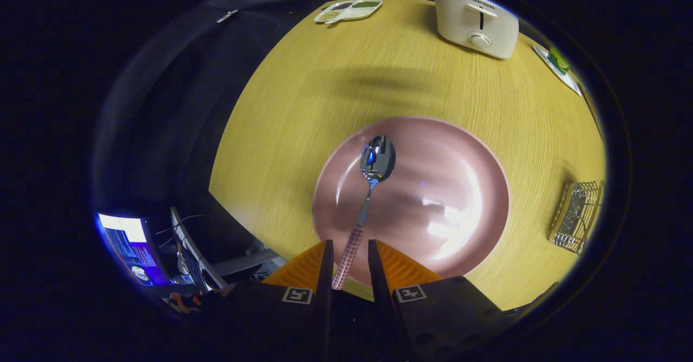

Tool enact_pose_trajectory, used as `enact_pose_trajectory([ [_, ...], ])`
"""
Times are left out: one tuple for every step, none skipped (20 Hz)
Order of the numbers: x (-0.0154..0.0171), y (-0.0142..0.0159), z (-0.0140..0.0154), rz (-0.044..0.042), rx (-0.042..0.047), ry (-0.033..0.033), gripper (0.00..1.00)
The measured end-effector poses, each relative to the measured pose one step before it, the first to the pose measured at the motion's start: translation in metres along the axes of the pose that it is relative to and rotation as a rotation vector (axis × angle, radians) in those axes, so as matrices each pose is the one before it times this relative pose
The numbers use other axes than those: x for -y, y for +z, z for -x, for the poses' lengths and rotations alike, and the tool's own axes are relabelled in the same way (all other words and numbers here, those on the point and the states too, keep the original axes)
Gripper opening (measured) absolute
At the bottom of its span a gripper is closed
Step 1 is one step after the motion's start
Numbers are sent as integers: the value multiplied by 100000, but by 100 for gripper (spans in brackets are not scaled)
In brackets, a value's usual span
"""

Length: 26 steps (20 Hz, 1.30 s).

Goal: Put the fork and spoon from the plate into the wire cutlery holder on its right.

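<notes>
Checkered handle of the spoon (364, 210) is lying between the tongs (349, 264), which are standing narrowly parted with a gap showing on either side; whether they are pressing on it cannot be told. Its bowl is resting over the pink plate (465, 151). No fork is lying on the plate, so that half is judged done. Further right, the wire cutlery holder (578, 216) is sitting well apart, near the surface (303, 107) edge, with bare room between. Beyond, a toaster (475, 18) is standing clear.
</notes>
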<state>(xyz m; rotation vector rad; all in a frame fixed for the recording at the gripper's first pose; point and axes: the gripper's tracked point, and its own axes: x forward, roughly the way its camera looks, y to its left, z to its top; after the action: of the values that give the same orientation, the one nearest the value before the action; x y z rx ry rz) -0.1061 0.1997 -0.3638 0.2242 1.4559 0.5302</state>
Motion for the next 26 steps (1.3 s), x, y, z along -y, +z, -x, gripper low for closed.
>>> enact_pose_trajectory([
  [249, -95, -565, -601, -636, -1168, 40],
  [95, -94, -472, -743, -513, -782, 40],
  [113, -104, -504, -613, -654, -761, 40],
  [267, -187, -425, -169, -1056, -1197, 40],
  [148, -157, -462, 386, -889, -1050, 40],
  [325, -423, -475, 1647, -1312, -1531, 34],
  [120, -84, -197, 53, 82, -96, 27],
  [39, -103, 428, -1585, -356, 579, 21],
  [-95, 39, -525, 129, 109, 2384, 15],
  [95, -279, 451, 2245, -250, 883, 12],
  [331, 136, 362, 2142, 953, 33, 12],
  [26, -124, 648, 922, 1145, 407, 12],
  [17, -27, 733, -559, 912, 1476, 12],
  [48, -42, 734, -1160, 481, 2162, 12],
  [-13, 281, 1110, -1082, 957, 2689, 12],
  [126, 235, 1232, -137, 1027, 1931, 12],
  [205, 311, 1399, 835, 1085, 1530, 12],
  [443, 244, 1499, 919, 944, 830, 12],
  [623, 305, 1708, 744, 1278, 727, 11],
  [606, 244, 1898, 556, 1559, 700, 12],
  [843, 246, 1903, 874, 1639, 92, 12],
  [1266, 292, 1810, 1202, 1505, -1052, 12],
  [1343, 162, 1762, 931, 1010, -1900, 12],
  [1356, 103, 1642, 432, 670, -2009, 11],
  [1498, 107, 1602, -19, 234, -2146, 11],
  [1307, -214, 1391, 331, -270, -2104, 12],
])
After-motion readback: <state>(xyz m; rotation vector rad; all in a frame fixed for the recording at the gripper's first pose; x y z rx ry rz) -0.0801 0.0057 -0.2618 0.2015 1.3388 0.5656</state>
